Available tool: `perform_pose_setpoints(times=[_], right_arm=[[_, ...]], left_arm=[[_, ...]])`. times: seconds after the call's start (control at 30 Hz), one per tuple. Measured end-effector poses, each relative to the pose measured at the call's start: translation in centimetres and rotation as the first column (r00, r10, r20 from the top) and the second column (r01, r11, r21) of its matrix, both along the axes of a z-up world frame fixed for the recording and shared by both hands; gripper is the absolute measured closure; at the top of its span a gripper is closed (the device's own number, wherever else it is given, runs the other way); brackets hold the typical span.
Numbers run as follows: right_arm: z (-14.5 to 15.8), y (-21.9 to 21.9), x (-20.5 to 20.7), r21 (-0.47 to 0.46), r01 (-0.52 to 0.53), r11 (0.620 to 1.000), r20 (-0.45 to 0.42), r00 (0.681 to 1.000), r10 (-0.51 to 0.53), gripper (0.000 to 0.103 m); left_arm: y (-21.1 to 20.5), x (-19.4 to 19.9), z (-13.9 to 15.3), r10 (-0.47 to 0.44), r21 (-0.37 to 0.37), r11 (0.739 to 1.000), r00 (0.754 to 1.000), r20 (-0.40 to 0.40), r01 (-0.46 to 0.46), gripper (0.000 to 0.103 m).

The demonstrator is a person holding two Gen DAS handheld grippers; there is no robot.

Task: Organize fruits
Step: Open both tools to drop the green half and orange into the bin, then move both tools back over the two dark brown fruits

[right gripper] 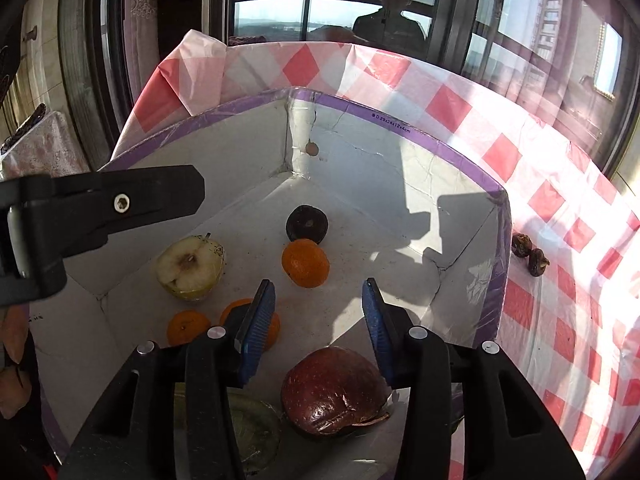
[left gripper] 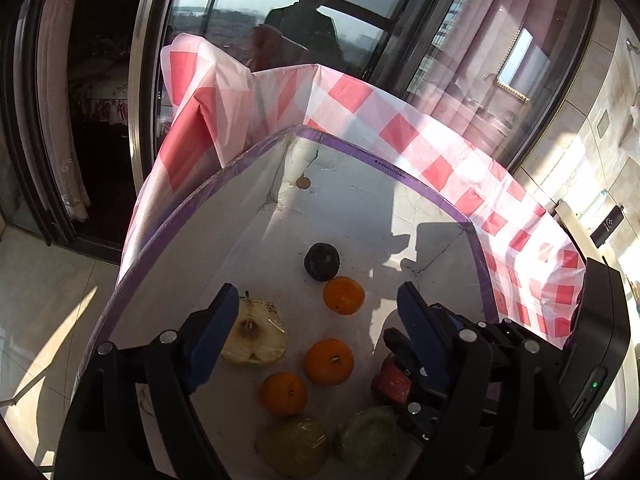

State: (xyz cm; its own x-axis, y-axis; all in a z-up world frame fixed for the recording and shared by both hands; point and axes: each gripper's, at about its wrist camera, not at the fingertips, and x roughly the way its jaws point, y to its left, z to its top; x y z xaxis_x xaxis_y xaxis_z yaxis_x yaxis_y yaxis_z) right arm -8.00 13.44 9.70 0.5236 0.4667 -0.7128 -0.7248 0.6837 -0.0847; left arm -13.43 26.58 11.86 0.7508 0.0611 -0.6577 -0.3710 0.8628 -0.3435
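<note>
Right hand-held gripper (right gripper: 318, 316) hovers wide open and empty over the red apple half (right gripper: 334, 390), which sits in the white box (right gripper: 460, 148) on the checked counter (right gripper: 560, 280). It looks firm but slick-skinned, so pinch across its rounded sides. Left hand-held gripper (left gripper: 316, 328) also gapes empty above the oranges (left gripper: 329, 361)

Left gripper (left gripper: 316, 312) with blue-padded jaws spread wide and nothing between them, right gripper (right gripper: 320, 300) likewise parted and unloaded, both angled downward, side by side, left one's black body at right view's left edge
</note>
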Motion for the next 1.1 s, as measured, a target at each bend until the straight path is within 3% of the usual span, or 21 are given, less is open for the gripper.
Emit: perform_pose_setpoints(times=[0.03,0.07,0.13,0.3,0.4,0.47,0.5,0.63,0.77,0.83,0.9,0.93,0.97,1.03,1.1], right_arm=[[0.1,0.1,-0.1,0.001,0.0,1.0,0.007,1.0,0.0,0.058],[0.2,0.0,-0.3,0.007,0.002,1.0,0.017,1.0,-0.002,0.045],[0.7,-0.8,-0.6,0.057,0.009,0.998,0.012,1.0,-0.009,0.036],[2.6,-4.1,-2.0,0.209,-0.003,0.978,0.047,0.999,-0.008,0.035],[3.8,-7.6,-2.5,0.31,0.01,0.951,0.079,0.996,-0.037,0.027],[4.1,-10.4,-2.6,0.376,0.033,0.926,0.091,0.993,-0.073,0.02],[4.0,-12.0,-2.6,0.406,0.048,0.913,0.092,0.991,-0.094,0.017],[2.0,-18.3,-0.8,0.458,0.182,0.87,0.03,0.975,-0.22,0.016],[-1.7,-25.2,2.0,0.451,0.419,0.788,-0.115,0.903,-0.414,0.016],[-3.1,-28.7,2.8,0.45,0.517,0.728,-0.161,0.849,-0.503,0.016],[-4.3,-31.8,3.5,0.436,0.598,0.673,-0.197,0.793,-0.577,0.016],[-4.7,-33.0,3.8,0.432,0.626,0.65,-0.212,0.77,-0.601,0.016],[-5.3,-34.4,4.1,0.429,0.654,0.623,-0.23,0.746,-0.625,0.016],[-5.9,-36.4,4.7,0.429,0.685,0.588,-0.255,0.717,-0.649,0.016],[-6.4,-37.5,5.6,0.417,0.699,0.581,-0.26,0.704,-0.661,0.016]], left_arm=[[0.0,0.0,0.0,0.001,0.005,1.0,1.0,-0.003,-0.001,0.022],[0.0,-0.1,0.0,0.001,0.004,1.0,1.0,-0.004,-0.001,0.021],[0.1,0.0,0.0,0.004,0.0,1.0,1.0,-0.009,-0.004,0.02],[-0.3,0.1,0.3,0.033,0.03,0.999,0.999,-0.022,-0.032,0.013],[-1.0,-0.1,1.1,0.083,0.096,0.992,0.997,-0.005,-0.082,0.01],[-2.3,-0.7,2.2,0.131,0.183,0.973,0.99,0.047,-0.137,0.009],[-3.3,-1.1,2.9,0.139,0.221,0.963,0.986,0.089,-0.155,0.003],[-8.9,-2.0,5.4,0.004,0.254,0.965,0.967,0.253,-0.071,0.002],[-17.0,-1.5,6.7,-0.207,0.319,0.943,0.92,0.333,0.096,0.002],[-21.8,-0.2,6.0,-0.342,0.393,0.895,0.891,0.299,0.212,0.002],[-26.5,2.0,3.9,-0.486,0.461,0.813,0.851,0.2,0.356,0.002],[-28.3,3.3,2.3,-0.532,0.478,0.777,0.834,0.149,0.41,0.002],[-29.4,4.5,0.6,-0.544,0.487,0.759,0.832,0.108,0.433,0.002],[-30.2,7.7,-2.6,-0.526,0.463,0.762,0.85,0.031,0.454,0.002],[-29.4,10.6,-4.9,-0.501,0.392,0.794,0.865,-0.011,0.465,0.002]])
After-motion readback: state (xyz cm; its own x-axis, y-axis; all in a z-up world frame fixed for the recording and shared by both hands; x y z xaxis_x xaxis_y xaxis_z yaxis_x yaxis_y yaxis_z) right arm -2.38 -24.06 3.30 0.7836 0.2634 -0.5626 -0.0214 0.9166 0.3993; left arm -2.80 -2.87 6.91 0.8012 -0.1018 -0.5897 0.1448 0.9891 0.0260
